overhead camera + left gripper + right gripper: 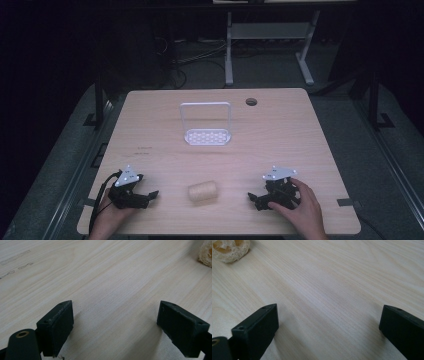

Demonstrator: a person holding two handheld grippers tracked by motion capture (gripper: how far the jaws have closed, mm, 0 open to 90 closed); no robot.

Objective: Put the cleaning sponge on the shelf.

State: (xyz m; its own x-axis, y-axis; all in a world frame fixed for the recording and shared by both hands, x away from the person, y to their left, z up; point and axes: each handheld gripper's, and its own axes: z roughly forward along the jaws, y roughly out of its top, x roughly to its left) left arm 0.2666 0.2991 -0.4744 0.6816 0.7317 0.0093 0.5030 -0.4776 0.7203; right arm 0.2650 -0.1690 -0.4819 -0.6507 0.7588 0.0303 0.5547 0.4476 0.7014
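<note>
Between the two open, empty tongs, left tongs [150, 195] and right tongs [253, 199], a loofah roll [203, 192] lies on the surface [280, 135], probably light, springy and rough, best pinched across its middle.

High view: dim overall, room around the bench [280, 150] nearly black, only the benchtop and the floor strip behind it are lit. Light comes from above; shadows under things are short and soft. No glare, slightly soft and low-contrast, grainy in the dark areas. Left gripper view: brighter, even light, wood grain sharp mid-frame, fingers [56, 327] close and a bit soft, casting diffuse shadows forward on the bench. Sponge [206, 252] at the corner is blurred. Right gripper view: same, mild bright patch mid-bench, far edge soft.
</note>
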